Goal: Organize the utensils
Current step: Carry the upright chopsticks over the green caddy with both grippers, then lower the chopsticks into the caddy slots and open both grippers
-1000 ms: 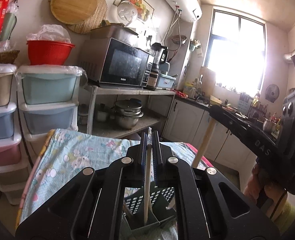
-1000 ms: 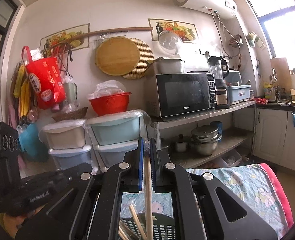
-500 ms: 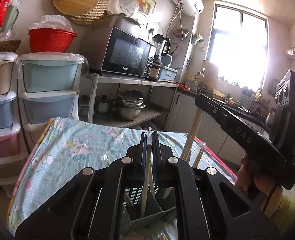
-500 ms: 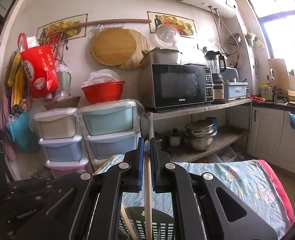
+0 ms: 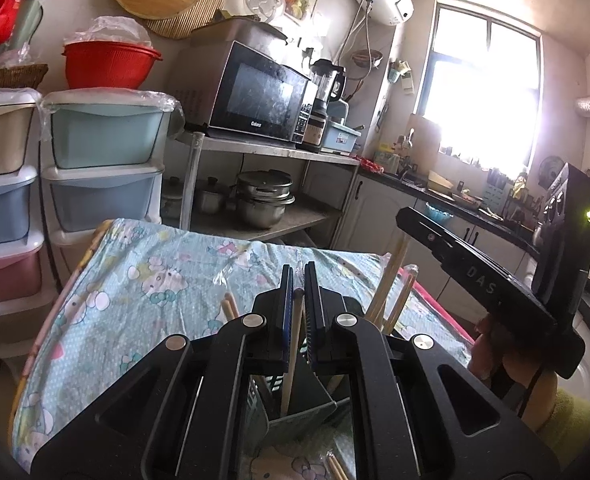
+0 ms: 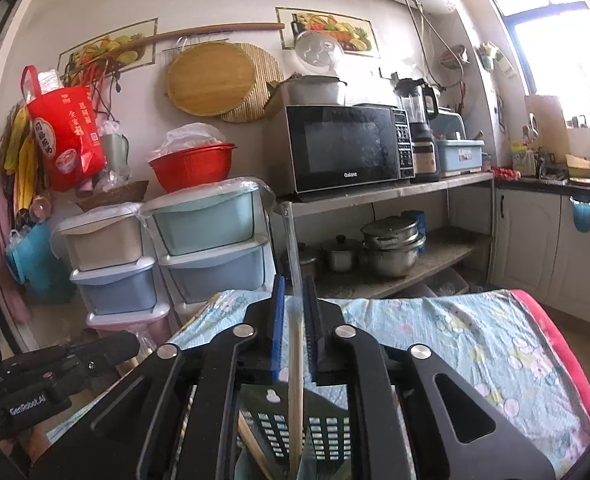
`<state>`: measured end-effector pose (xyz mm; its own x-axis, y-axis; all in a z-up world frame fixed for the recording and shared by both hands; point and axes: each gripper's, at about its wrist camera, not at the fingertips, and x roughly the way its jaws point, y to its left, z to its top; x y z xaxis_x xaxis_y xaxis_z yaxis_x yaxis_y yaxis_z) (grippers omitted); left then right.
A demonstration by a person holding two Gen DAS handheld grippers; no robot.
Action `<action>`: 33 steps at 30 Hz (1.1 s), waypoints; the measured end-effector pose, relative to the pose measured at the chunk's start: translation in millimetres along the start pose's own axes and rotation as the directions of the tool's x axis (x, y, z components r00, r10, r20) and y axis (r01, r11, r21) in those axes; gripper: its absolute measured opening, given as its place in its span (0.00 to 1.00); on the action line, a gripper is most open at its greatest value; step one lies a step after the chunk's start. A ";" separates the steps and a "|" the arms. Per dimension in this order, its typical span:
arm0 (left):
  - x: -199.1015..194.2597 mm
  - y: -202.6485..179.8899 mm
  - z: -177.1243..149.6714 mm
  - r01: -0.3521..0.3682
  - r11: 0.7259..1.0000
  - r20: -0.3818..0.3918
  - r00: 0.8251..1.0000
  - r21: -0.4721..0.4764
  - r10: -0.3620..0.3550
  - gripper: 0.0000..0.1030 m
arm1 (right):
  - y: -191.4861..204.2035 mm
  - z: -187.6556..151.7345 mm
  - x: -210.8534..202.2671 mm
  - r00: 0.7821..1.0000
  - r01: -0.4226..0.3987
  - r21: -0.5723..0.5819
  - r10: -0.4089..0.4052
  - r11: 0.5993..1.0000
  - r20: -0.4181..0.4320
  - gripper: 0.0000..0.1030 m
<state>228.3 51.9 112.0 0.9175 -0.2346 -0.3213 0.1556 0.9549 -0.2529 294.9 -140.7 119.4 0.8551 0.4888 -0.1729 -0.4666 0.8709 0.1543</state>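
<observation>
Pale wooden chopsticks [image 5: 291, 364] [image 6: 296, 392] stand in the grey-green slotted plastic holder [image 5: 295, 410] [image 6: 291, 432].
Left gripper [image 5: 299, 312] and right gripper [image 6: 294, 320] each clench one stick directly above it, well inside the cartoon-print cloth's [image 5: 135, 280] edges.

Cartoon-printed light blue tablecloth [image 5: 143, 280]

left claw [image 5: 298, 300]: matt black plastic, blue pads
chopstick [image 5: 291, 364]: pale bare wood, smooth
holder [image 5: 295, 412]: grey-green matt plastic, perforated wall
bench cloth [image 5: 135, 292]: printed cotton, soft, creased
pots [image 6: 391, 248]: brushed metal, dull shine
microwave [image 6: 343, 148]: glossy dark door
</observation>
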 end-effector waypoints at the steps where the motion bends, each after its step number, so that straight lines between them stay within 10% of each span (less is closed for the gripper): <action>1: -0.2 0.4 -0.5 -0.003 1.000 -0.002 1.000 -0.001 0.003 0.03 | -1.9 -1.2 -1.8 1.000 0.003 0.005 -0.003 1.000 -0.003 0.13; 13: -6.2 9.5 -5.6 -0.030 0.999 -0.019 0.999 -0.038 0.030 0.04 | -15.7 -16.3 -18.7 0.996 0.025 0.040 -0.022 0.999 -0.088 0.21; 33: -29.5 25.8 -16.1 -0.056 0.991 -0.059 0.997 -0.125 0.049 0.80 | -13.1 -37.0 -41.9 0.975 0.023 0.037 -0.014 0.999 -0.220 0.35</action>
<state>199.4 80.5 100.3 0.9007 -0.1979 -0.3867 0.0569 0.9363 -0.3465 256.8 -170.7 88.7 0.7909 0.4754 -0.3852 -0.4378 0.8795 0.1866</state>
